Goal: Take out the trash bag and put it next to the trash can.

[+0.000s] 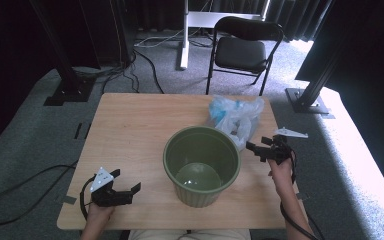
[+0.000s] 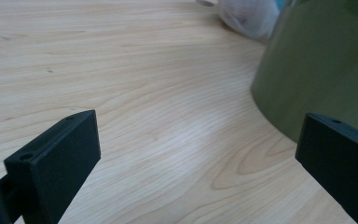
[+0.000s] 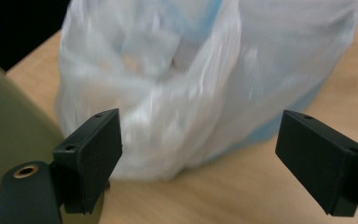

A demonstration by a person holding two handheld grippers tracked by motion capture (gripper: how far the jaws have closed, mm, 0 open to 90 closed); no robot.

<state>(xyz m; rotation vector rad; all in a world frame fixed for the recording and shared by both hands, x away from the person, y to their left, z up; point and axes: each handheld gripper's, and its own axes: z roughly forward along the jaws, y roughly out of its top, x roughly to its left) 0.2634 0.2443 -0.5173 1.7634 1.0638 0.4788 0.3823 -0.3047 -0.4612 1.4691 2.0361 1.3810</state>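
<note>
A green plastic bucket (image 1: 202, 165) stands upright and empty in the middle of the wooden table (image 1: 130, 130). Behind it to the right lies a crumpled clear and blue plastic bag (image 1: 236, 118). My right gripper (image 1: 256, 143) is open just right of the bag, jaws pointing at it. In the right gripper view the bag (image 3: 205, 70) fills the space ahead of the open right gripper (image 3: 200, 135), with the bucket's wall (image 3: 9, 116) at the left. My left gripper (image 1: 126, 181) rests open near the table's front left; its view shows the left gripper (image 2: 198, 126) over bare wood, the bucket (image 2: 326, 60) to the right.
A black folding chair (image 1: 242, 47) stands on the grey carpet beyond the table's far edge. Black stand bases (image 1: 70, 90) and cables (image 1: 145, 65) lie on the floor at the back left. The table's left half is bare wood.
</note>
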